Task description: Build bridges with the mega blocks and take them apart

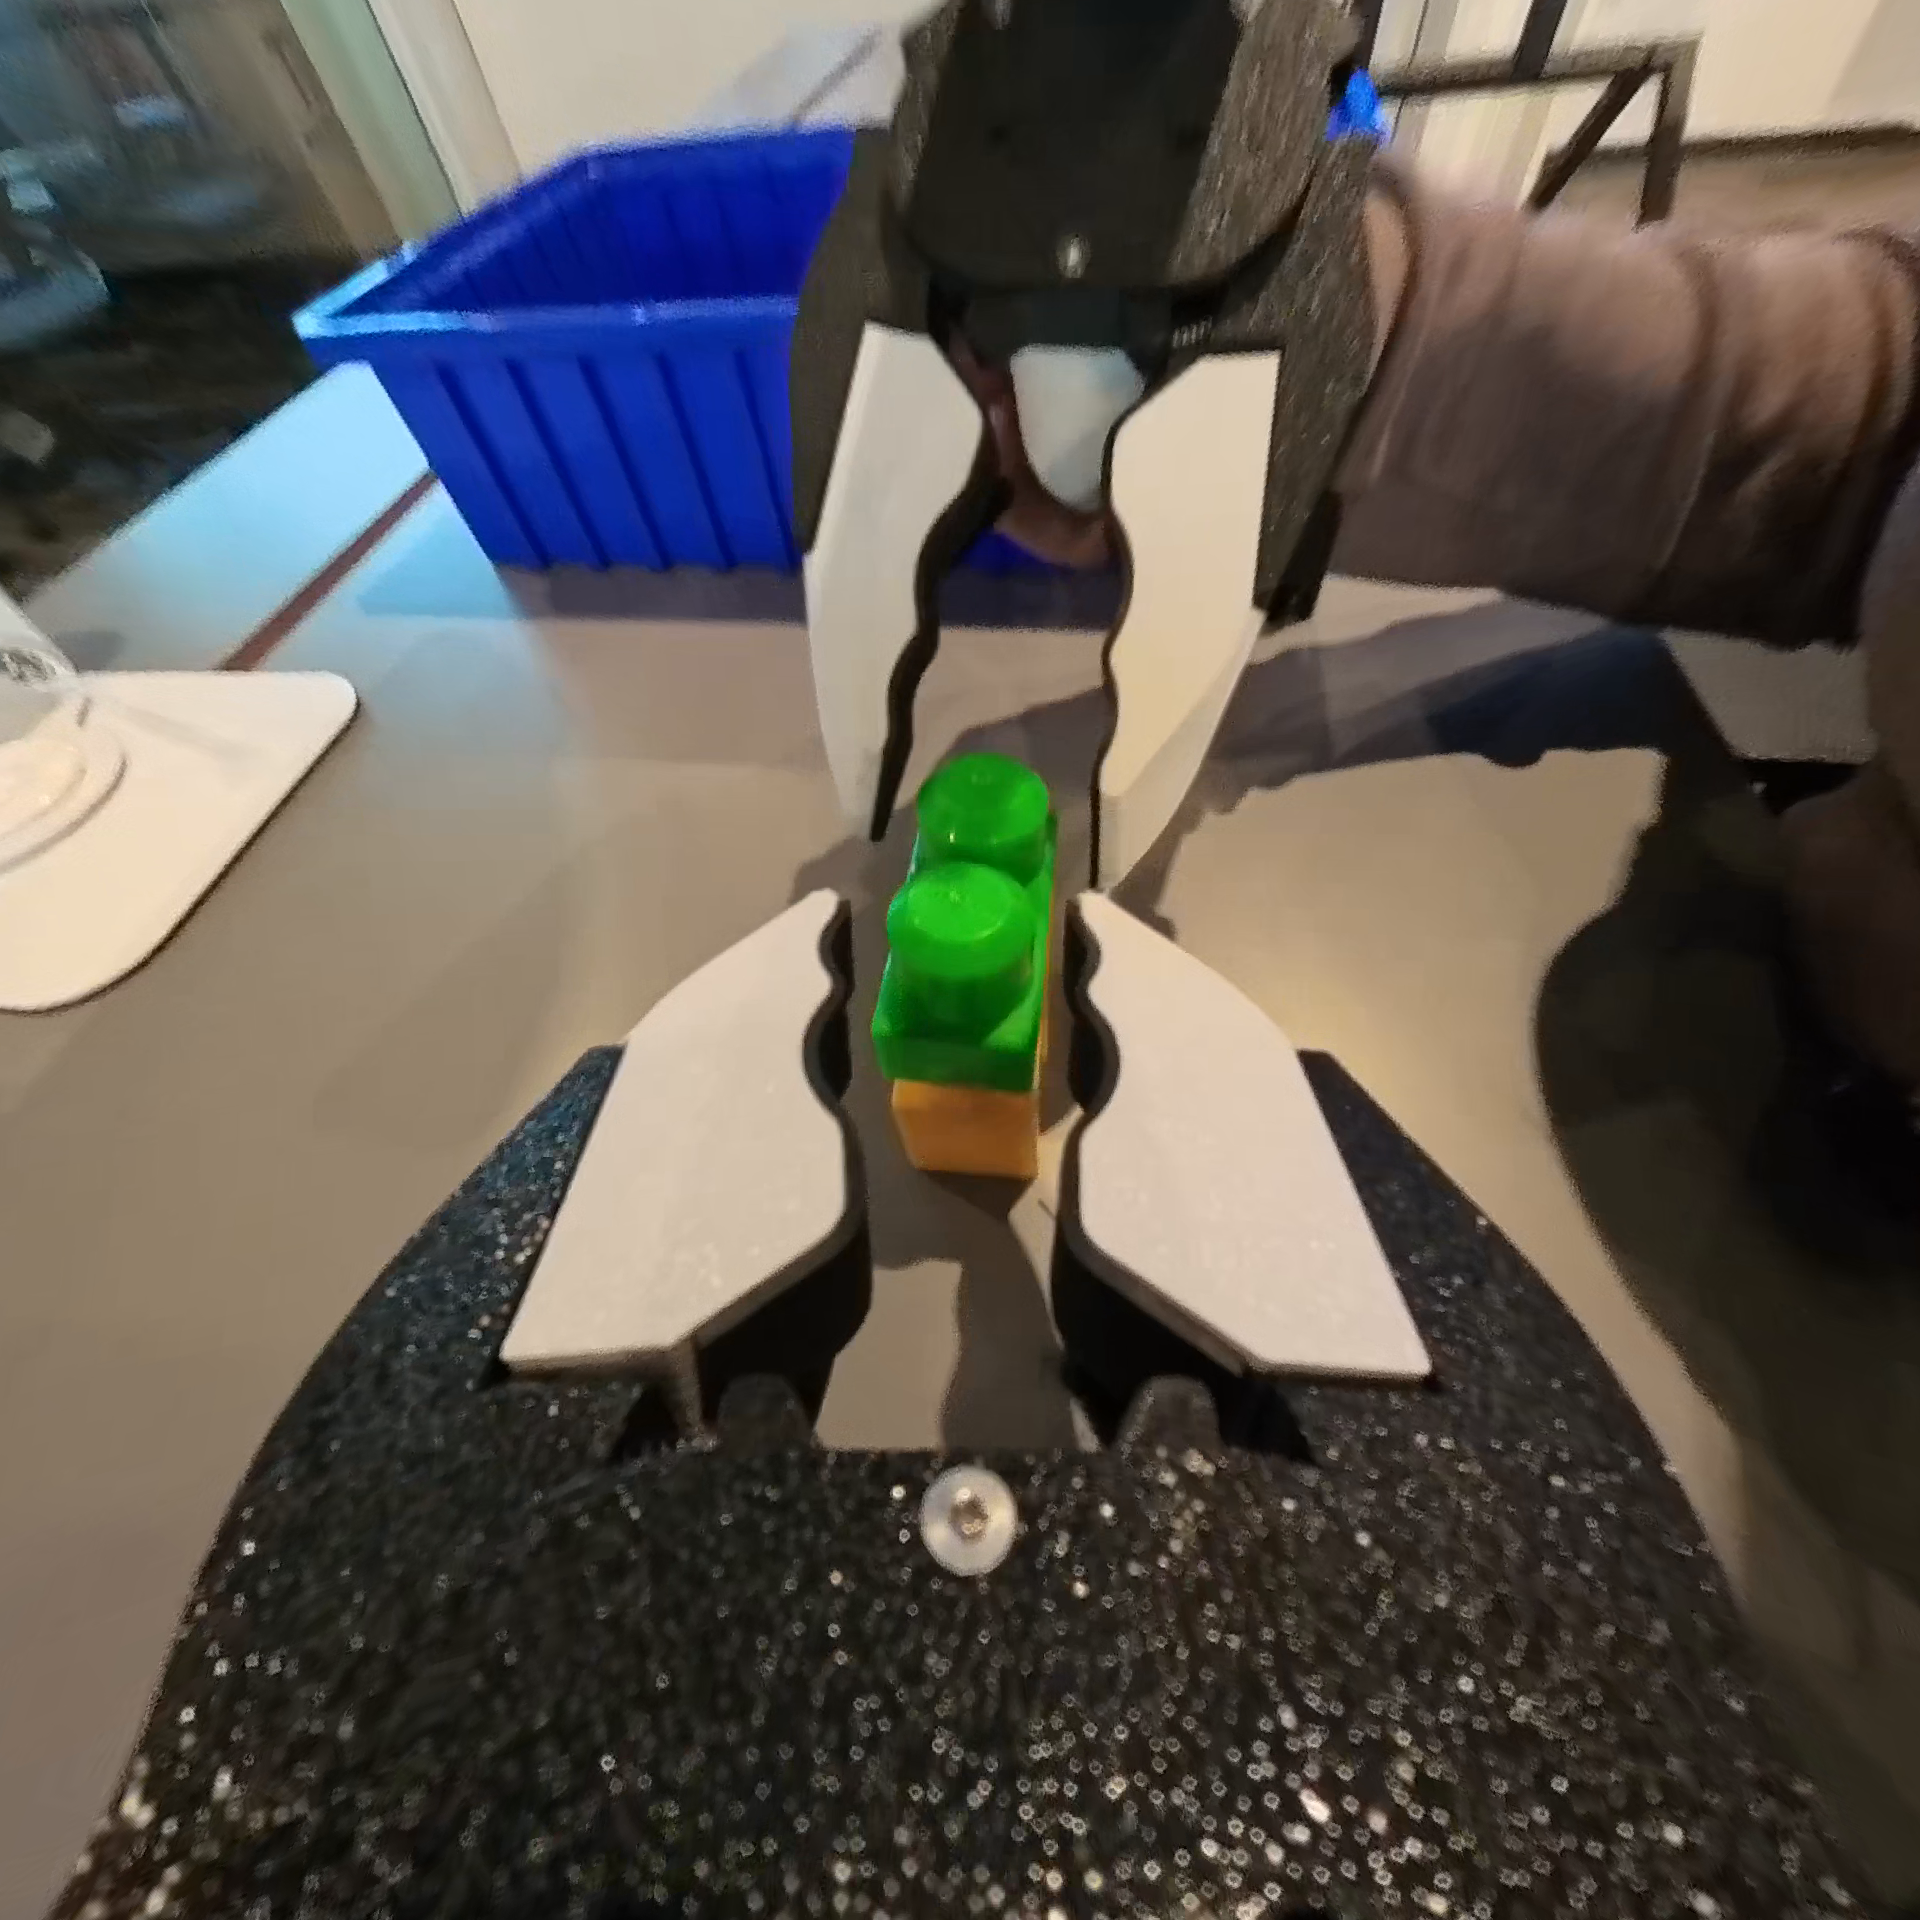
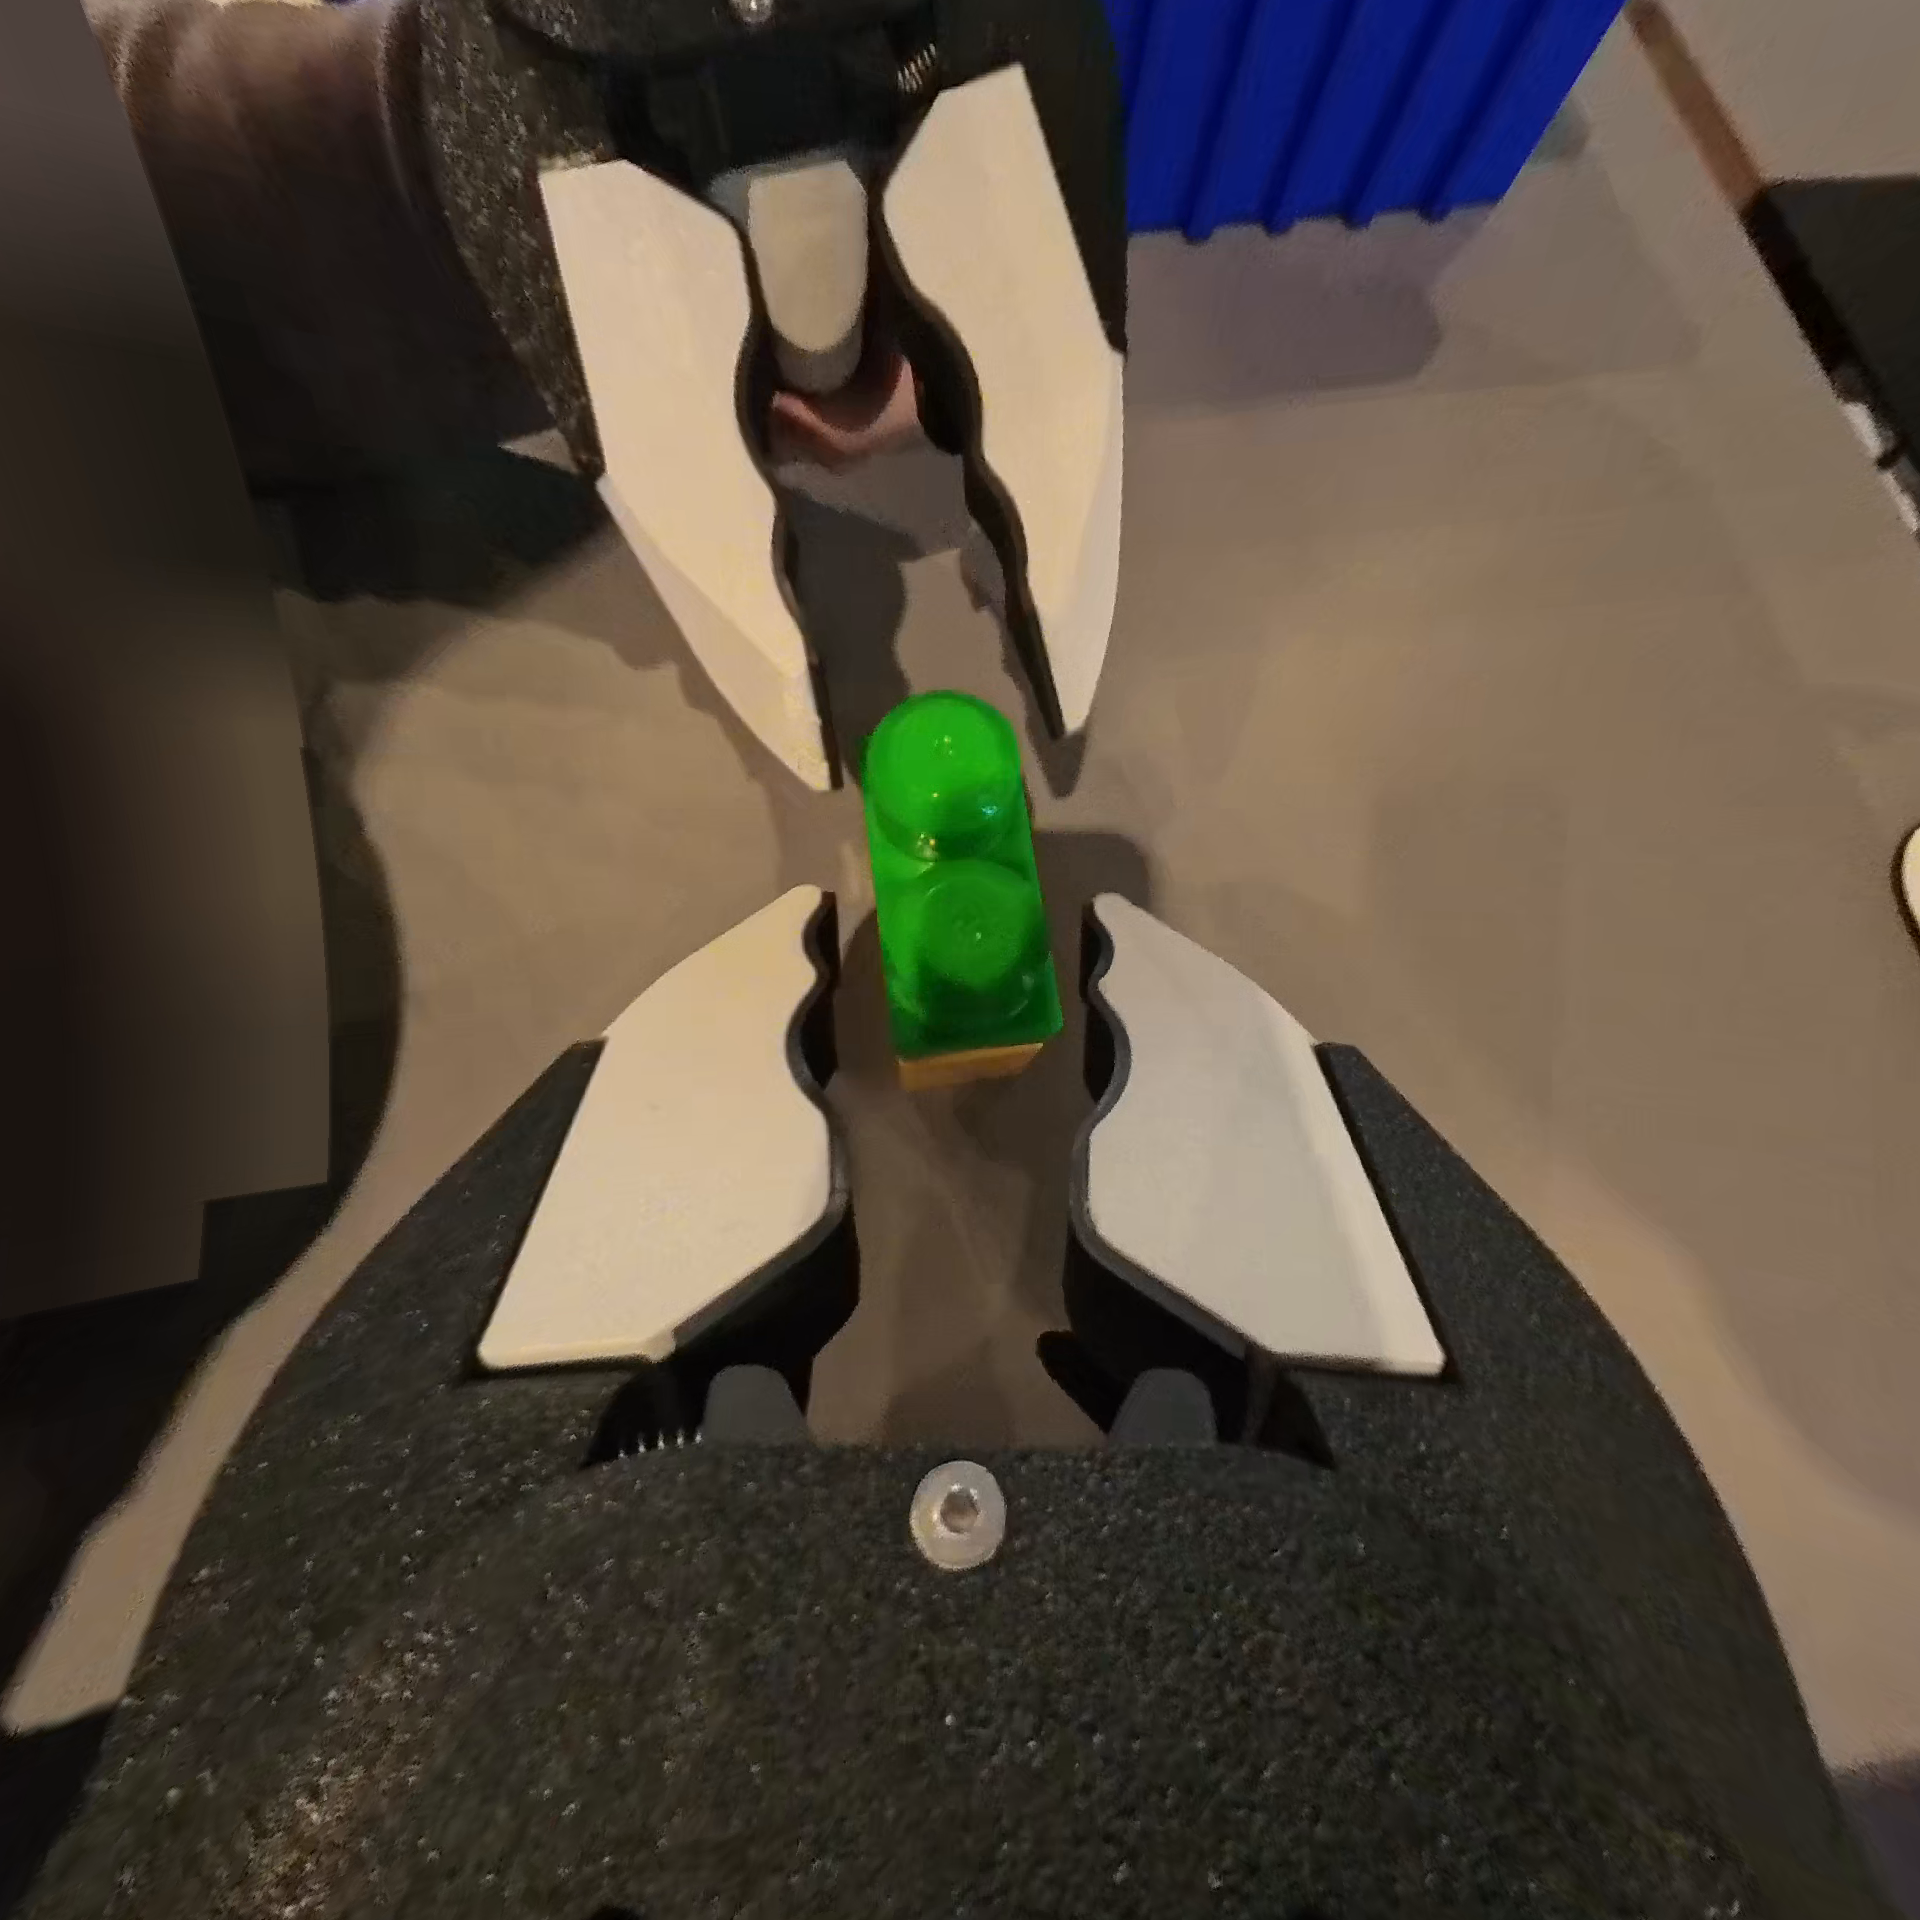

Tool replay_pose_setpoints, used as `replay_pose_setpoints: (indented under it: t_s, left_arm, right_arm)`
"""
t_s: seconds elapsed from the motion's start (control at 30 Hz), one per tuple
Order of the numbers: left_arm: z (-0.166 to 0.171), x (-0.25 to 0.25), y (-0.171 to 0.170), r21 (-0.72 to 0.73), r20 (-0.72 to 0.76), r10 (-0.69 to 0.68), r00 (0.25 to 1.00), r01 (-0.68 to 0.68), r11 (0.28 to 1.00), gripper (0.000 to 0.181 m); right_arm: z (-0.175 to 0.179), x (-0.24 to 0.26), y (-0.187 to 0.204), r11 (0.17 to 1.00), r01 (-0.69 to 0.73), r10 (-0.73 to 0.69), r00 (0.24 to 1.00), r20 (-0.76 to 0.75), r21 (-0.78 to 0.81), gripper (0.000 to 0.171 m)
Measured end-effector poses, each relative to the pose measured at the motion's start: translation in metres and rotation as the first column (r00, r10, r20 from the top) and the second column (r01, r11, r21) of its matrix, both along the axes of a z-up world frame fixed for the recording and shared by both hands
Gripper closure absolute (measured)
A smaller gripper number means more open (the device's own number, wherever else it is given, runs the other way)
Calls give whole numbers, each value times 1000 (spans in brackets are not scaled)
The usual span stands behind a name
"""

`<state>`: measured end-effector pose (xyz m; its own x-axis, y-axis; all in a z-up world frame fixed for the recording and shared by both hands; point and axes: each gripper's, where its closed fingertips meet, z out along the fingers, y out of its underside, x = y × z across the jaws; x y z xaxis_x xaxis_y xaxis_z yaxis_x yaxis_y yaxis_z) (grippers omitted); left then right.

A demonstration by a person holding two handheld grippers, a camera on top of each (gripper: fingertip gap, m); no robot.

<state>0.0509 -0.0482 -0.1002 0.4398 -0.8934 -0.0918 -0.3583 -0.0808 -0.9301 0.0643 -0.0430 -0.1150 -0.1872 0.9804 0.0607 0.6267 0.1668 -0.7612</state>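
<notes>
two released tongs, left [image 1: 956, 914] and right [image 2: 956, 914], flank green block [image 1: 961, 966] atop yellow block [image 1: 966, 1132].

We are holding the left gripper [image 1: 961, 914] and right gripper [image 2: 961, 914] tip to tip, both with jaws spread apart.

Ahead of my gripper and to its left, a blue ribbed bin [image 1: 582, 384] sits on the grey bench [image 1: 416, 883]. Farther left lies a white rounded mat [image 1: 177, 821].
</notes>
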Motion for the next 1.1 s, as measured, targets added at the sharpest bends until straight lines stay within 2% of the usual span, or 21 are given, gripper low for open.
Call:
replay_pose_setpoints:
  t_s: [0.1, 0.13, 0.23, 0.43, 0.6, 0.83, 0.97, 1.0, 1.03, 1.07, 1.1]
  left_arm:
    - [-2, 2, 1, 28, -23, -3, 1000, 4, 1000, 151]
    - [-4, 3, 1, 29, -41, -4, 999, 5, 1000, 153]
    - [-7, 3, 2, 11, -45, 0, 999, 1, 1000, 154]
    - [-10, 1, 3, -116, -6, -9, 1000, 8, 993, 154]
    - [-13, 0, 3, -140, -10, -24, 1000, 22, 990, 154]
    - [-15, 2, 3, -89, -27, -39, 999, 36, 995, 154]
    - [-13, 2, 3, -75, 22, -25, 999, 26, 997, 154]
    - [-13, 2, 4, -53, 24, -16, 1000, 18, 998, 154]
    - [-11, 1, 5, -31, 30, 7, 1000, -6, 1000, 153]
    - [-6, -2, 8, -8, 51, 35, 998, -35, 999, 141]
    - [2, -6, 9, 10, 91, 56, 994, -57, 998, 128]
  right_arm:
    - [-2, 0, 1, 1000, -2, 2, 1000, -13, 2, 134]
    - [-3, 0, 1, 1000, -3, 3, 1000, -12, 0, 141]
    - [-3, 0, 2, 1000, 0, 0, 1000, 7, -24, 142]
    - [-6, -1, 2, 994, -30, 42, 993, 112, -100, 142]
    - [-9, 0, 2, 993, -38, 56, 984, 170, -111, 142]
    - [-12, 1, 2, 997, -32, 42, 989, 144, -71, 141]
    - [-11, 0, 2, 998, -41, 45, 996, 77, -46, 142]
    - [-10, 0, 4, 999, -39, 41, 998, 50, -24, 136]
    - [-7, -1, 7, 1000, -12, 13, 1000, 9, -9, 111]
    - [-4, 0, 8, 1000, 2, -3, 1000, -21, -19, 98]
    - [-4, 2, 8, 999, 4, -6, 999, -43, -42, 92]
